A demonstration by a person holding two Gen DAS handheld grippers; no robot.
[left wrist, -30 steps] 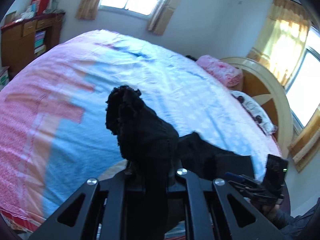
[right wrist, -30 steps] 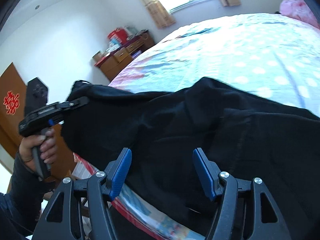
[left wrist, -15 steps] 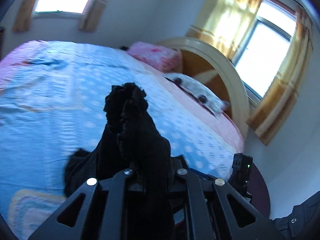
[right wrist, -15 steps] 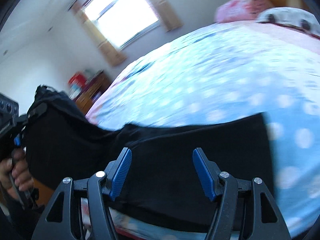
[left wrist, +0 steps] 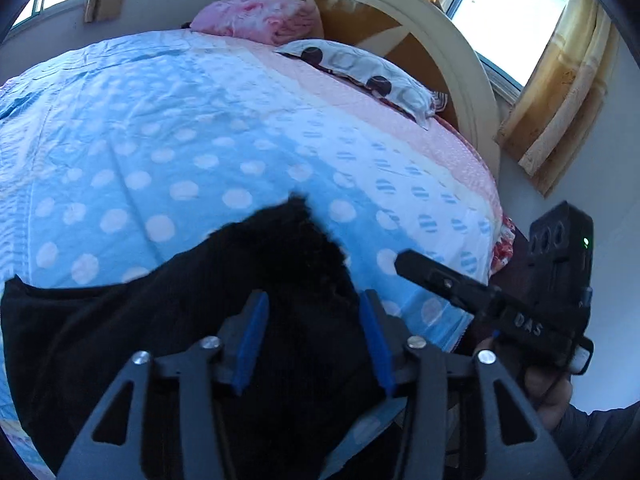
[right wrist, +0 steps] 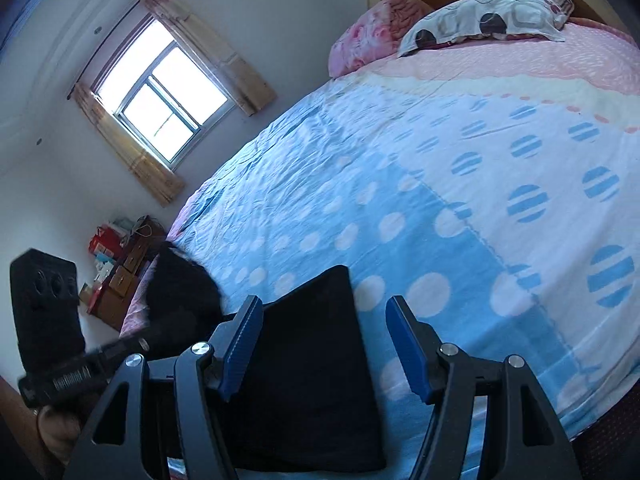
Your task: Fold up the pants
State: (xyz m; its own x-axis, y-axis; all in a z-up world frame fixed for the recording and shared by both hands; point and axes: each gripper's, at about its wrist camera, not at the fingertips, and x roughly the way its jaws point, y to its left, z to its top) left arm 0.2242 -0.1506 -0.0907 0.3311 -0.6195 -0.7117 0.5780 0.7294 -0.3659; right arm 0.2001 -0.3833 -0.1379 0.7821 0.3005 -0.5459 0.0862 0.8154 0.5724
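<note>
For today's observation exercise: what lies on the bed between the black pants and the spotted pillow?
Only bare bedspread lies between the black pants and spotted pillow, clearest in the right wrist view.

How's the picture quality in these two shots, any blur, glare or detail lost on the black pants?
Left wrist view: the pants are a nearly featureless black mass, the window is blown out, and straight lines bow. Right wrist view: the bedspread is sharp, the left gripper slightly smeared, the window overexposed.

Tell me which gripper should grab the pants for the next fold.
Probably left. The left gripper, jaws opening, already straddles the bunched pants. The right gripper is open at their flat edge.
</note>
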